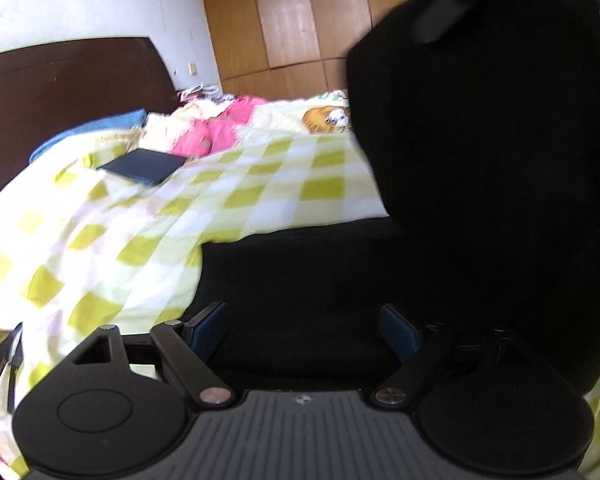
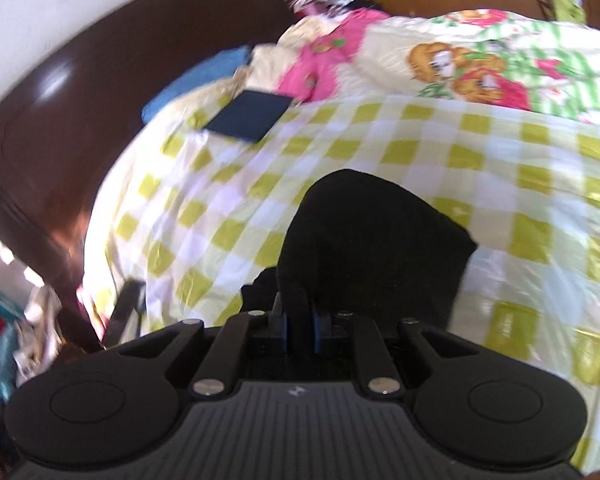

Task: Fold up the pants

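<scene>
Black fabric pants (image 1: 480,140) lay partly on a yellow-green checked bedsheet (image 1: 140,240), one end lifted, right gripper (image 2: 298,320) pinched tight on a fold of the cloth, left gripper (image 1: 304,328) gaping wide over the flat part, holding nothing, dark flat rectangular case (image 2: 250,116) near the pillows.

Black pants (image 1: 480,140) blurred, edge-cropped

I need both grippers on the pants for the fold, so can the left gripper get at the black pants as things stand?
Probably yes. The left gripper is open, the black pants lie right before it on the checked bedspread, nothing between.
</scene>
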`<state>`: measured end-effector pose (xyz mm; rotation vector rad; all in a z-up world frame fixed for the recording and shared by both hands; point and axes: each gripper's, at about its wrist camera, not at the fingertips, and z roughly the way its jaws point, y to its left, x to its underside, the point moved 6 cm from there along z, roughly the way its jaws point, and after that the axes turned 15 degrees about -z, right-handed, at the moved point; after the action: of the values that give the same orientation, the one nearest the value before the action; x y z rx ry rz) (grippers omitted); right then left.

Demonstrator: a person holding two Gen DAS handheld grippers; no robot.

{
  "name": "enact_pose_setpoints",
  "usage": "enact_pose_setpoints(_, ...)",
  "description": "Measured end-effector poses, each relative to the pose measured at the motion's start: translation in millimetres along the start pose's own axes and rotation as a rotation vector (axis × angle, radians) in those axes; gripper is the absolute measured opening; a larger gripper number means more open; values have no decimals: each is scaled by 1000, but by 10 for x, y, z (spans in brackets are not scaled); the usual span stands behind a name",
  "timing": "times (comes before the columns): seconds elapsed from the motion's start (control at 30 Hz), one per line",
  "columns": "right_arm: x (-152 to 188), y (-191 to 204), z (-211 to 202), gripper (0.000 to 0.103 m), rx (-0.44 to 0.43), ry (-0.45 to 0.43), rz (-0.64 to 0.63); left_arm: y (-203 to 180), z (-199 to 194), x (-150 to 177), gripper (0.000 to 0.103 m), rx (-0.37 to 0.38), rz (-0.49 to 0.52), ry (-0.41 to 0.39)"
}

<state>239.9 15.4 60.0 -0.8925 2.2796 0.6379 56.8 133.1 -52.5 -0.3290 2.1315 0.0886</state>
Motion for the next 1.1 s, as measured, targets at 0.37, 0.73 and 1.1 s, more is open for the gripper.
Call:
enact_pose_setpoints(0.37,348,795,1161,37,-69,152,-54,384,-33,183,98,53,-36,19)
enact_pose_setpoints(0.73,466,646,857,43,-234,114,28,809,-396,567,101,49,-143,120)
enact_pose_setpoints(1.1,818,193,331,45,-88,84,-82,800,-785,236,101,183,-200,63)
